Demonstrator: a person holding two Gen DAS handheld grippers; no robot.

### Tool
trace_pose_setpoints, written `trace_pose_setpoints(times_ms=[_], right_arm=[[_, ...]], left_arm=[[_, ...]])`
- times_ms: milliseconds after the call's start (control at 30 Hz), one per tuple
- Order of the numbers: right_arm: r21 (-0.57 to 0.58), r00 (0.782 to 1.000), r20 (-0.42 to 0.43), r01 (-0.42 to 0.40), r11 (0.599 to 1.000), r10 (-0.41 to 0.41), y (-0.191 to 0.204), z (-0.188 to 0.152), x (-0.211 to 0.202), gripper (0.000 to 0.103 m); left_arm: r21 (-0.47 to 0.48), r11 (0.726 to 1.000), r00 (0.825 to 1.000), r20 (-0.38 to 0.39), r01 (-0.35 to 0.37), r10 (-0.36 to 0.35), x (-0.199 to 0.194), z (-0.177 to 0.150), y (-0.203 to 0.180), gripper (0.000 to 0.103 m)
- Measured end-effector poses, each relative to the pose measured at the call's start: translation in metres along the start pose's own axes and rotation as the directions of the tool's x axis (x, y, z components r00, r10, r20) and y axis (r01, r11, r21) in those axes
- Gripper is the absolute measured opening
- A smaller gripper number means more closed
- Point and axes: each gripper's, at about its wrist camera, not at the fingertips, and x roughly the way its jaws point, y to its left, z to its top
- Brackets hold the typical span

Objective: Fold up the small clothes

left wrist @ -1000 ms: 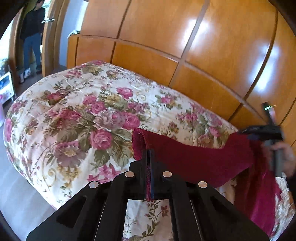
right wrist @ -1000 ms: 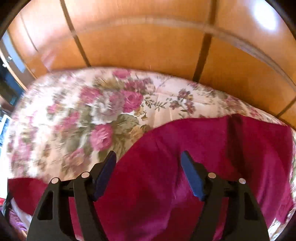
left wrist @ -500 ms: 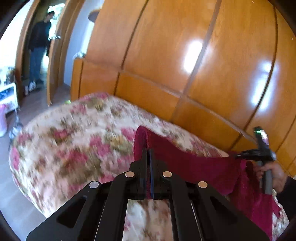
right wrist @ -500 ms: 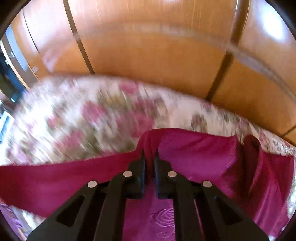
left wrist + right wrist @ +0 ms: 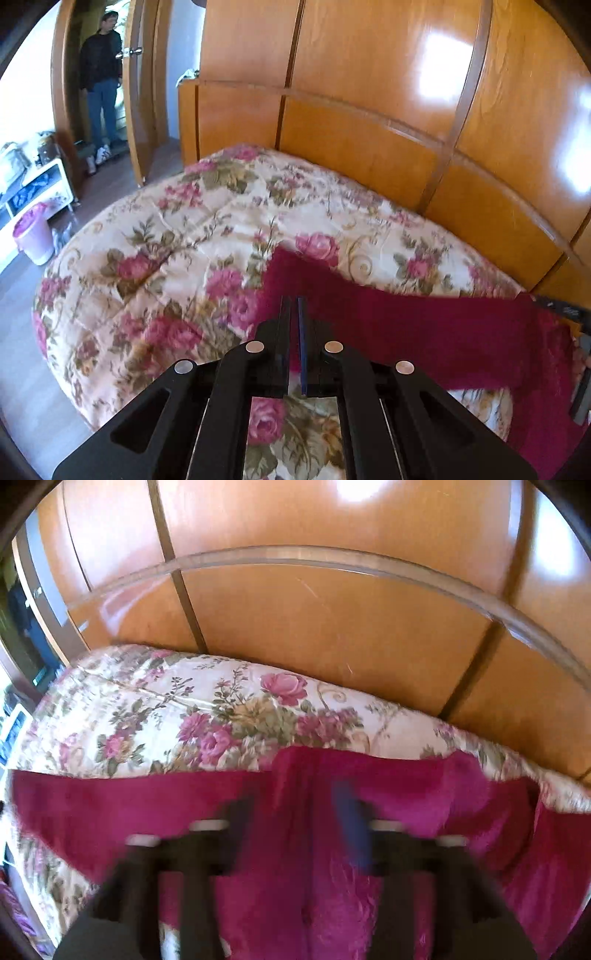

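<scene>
Left wrist: red cloth (image 5: 424, 332) pinched between fingers (image 5: 284, 332).

Cloth (image 5: 424, 332) lies on bedspread (image 5: 184, 240), headboard (image 5: 369, 155) behind.

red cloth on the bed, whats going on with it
A person is folding a dark red cloth on a bed with a floral quilt, working a handheld gripper in each hand. The left gripper is shut, and the cloth's edge sits at its tips. The right gripper is opening over the cloth, which lies between its fingers. The cloth stretches in a band between the two. Another person stands in the doorway.
</scene>
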Motion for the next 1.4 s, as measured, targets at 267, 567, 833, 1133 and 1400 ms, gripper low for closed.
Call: trace_pose_setpoints(times_ms=[267,567,833,1133,1400], right_arm=[[0.026,1.000,0.029,-0.007,1.000,0.006,-0.063,-0.103,-0.079,0.072],[0.296,0.979,-0.078,0.201,0.934,-0.186,-0.192,-0.288,-0.190,0.073],[0.404,0.988,-0.142,0.119,0.907,-0.067,-0.198,-0.399,-0.229,0.065],[0.305,0.998,-0.030,0.061,0.950,-0.055,-0.175,-0.392,-0.278,0.011],[0.264,0.986,-0.164,0.066,0.962,-0.023,-0.166,-0.407,-0.245,0.034]], left_arm=[[-0.102,0.972,0.973,-0.069,0.213,-0.221,-0.028,-0.049,0.026,0.042],[-0.027,0.726,0.673,-0.355,0.687,-0.649,-0.081,-0.163,-0.055,0.042],[0.063,0.666,0.591,-0.529,0.743,-0.610,-0.095,-0.231,-0.118,0.039],[0.231,0.667,0.684,-0.457,0.708,-0.568,-0.126,-0.209,-0.114,0.002],[0.211,0.751,0.728,-0.504,0.625,-0.465,-0.101,-0.220,-0.106,0.012]])
